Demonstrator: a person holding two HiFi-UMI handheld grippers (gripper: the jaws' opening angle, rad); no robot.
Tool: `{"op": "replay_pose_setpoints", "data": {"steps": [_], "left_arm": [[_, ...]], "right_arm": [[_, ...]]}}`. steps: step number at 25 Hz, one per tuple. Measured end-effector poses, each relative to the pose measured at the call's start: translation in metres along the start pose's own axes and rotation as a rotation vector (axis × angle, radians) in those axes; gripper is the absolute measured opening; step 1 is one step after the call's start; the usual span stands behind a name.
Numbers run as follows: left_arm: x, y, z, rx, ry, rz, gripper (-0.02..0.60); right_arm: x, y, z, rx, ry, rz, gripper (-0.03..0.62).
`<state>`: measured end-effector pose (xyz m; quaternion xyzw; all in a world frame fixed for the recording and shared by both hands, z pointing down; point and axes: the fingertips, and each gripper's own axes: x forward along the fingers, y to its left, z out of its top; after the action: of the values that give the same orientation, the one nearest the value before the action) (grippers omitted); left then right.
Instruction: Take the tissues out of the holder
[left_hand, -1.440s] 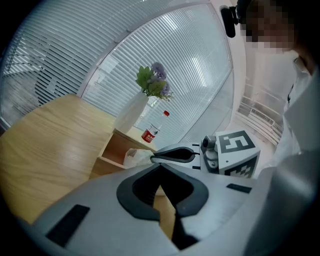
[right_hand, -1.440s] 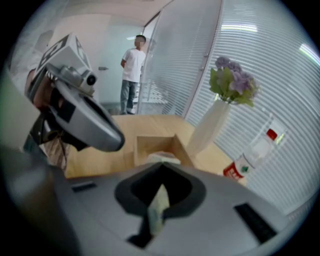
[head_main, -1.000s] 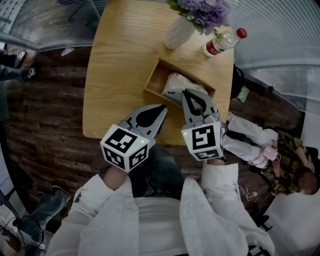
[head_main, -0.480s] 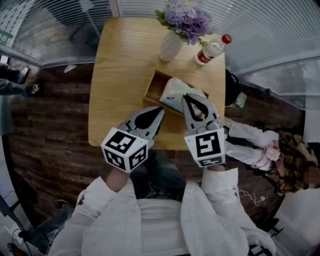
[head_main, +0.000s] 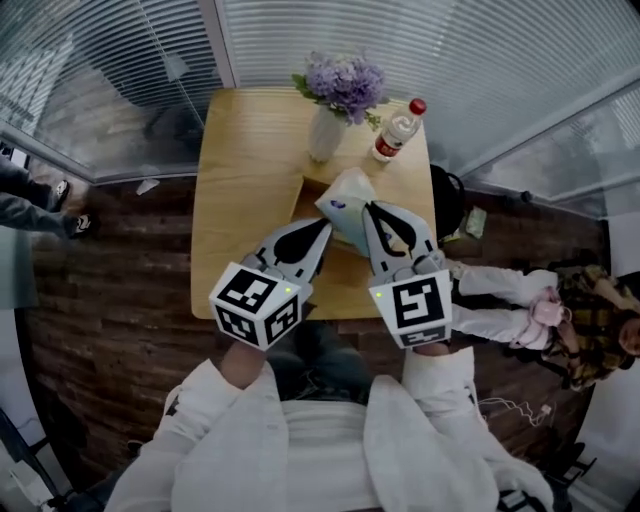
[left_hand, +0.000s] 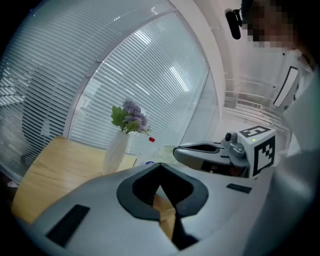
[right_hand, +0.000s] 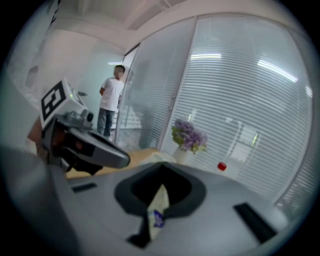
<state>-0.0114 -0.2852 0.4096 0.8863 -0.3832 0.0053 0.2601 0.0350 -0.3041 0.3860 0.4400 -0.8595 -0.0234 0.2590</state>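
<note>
A white tissue pack (head_main: 345, 198) with a small blue mark hangs above the wooden holder (head_main: 302, 205), which rests on the table, mostly hidden beneath the pack and the grippers. My right gripper (head_main: 368, 207) is shut on the pack's near corner; in the right gripper view a strip of the pack (right_hand: 159, 206) shows pinched between the jaws. My left gripper (head_main: 324, 226) hovers beside it to the left, jaws together with nothing in them. In the left gripper view only wood shows through the jaw slot (left_hand: 165, 212), and the right gripper (left_hand: 212, 151) is level with it.
A white vase of purple flowers (head_main: 332, 115) and a red-capped bottle (head_main: 397, 131) stand at the far end of the small wooden table (head_main: 240, 190). Glass walls with blinds surround it. Someone in white sleeves (head_main: 510, 305) is at the right; a person (right_hand: 110, 106) stands in the distance.
The right gripper has lifted the tissue pack up out of the holder. Both grippers and the head camera have risen, so the table looks smaller and farther away.
</note>
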Motion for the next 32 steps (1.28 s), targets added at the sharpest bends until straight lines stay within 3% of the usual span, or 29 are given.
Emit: {"op": "replay_pose_setpoints", "data": {"steps": [22,32], "left_arm": [[-0.019,-0.056,0.127,0.219,-0.231,-0.064,0.008],[-0.014,-0.069,0.152,0.28,-0.292,-0.073,0.008]], "right_arm": [[-0.08,-0.052,0.096,0.183,-0.334,-0.121,0.012],[-0.089,-0.066,0.109,0.318,-0.438,-0.078,0.012]]}}
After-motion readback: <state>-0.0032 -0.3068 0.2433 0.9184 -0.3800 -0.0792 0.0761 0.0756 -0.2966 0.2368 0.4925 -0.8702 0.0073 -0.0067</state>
